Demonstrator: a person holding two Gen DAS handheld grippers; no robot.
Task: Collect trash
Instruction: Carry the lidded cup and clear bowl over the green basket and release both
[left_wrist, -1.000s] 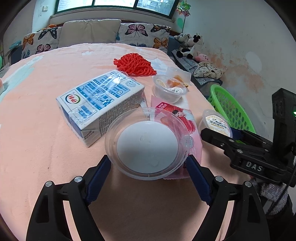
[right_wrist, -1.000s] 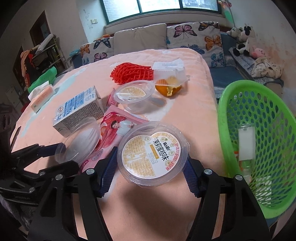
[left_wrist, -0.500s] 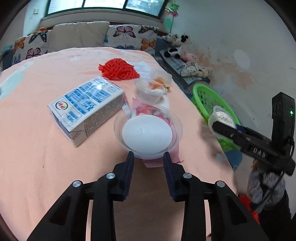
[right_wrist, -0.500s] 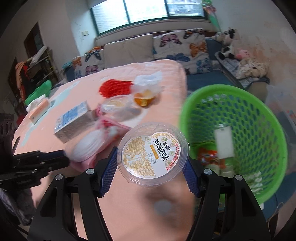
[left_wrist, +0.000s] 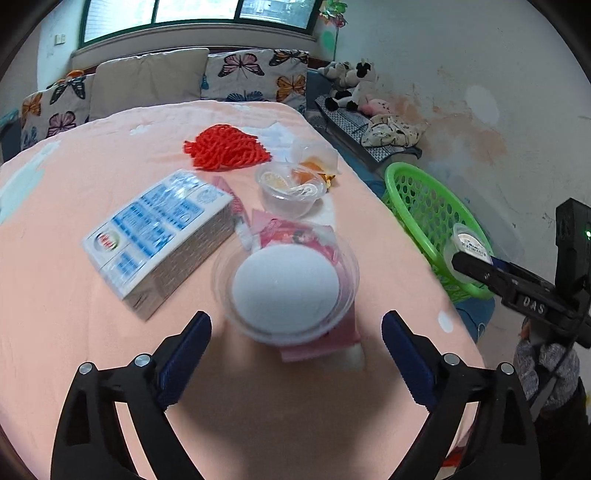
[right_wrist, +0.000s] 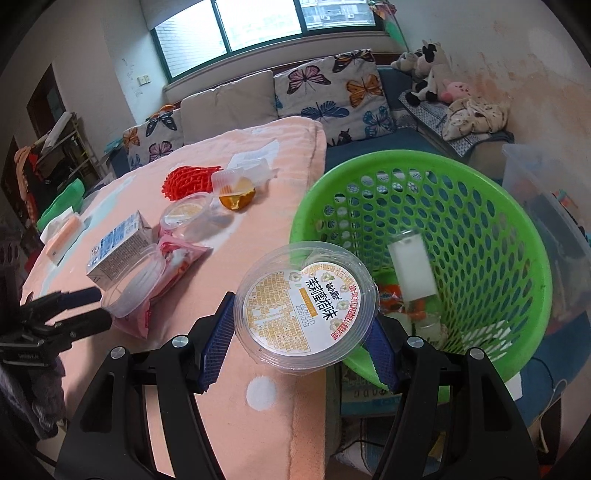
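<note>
Landmark: green basket (right_wrist: 476, 206), standing off the table's edge, some trash already lying in it.
Right gripper (right_wrist: 304, 332): clenched on a labelled tub (right_wrist: 308, 304), one blue pad on each side of its rim.
Labelled tub's place: at the basket's near rim, partly over the opening, partly over the table's edge.
Left gripper (left_wrist: 295, 360): released, jaws wide and just opened, nothing gripped.
Clear bowl (left_wrist: 286, 290): on the pink table (left_wrist: 74, 295), well away from the basket, just ahead of the left gripper's open jaws, resting on a pink wrapper (left_wrist: 295, 236).
Other trash: milk carton (left_wrist: 159, 236), small cup (left_wrist: 291, 188) and red netting (left_wrist: 225, 147), all farther from the basket than the bowl.
Doing the step well: I judge the tub should be carried fully over the basket's opening before letting go; released at the rim, it could tip out onto the floor.
Change, right: a second ago the tub was over the table beside the basket; now it reaches the rim.
Change, left: jaws narrowed half a second ago, now spread again; the bowl stays on the table.
</note>
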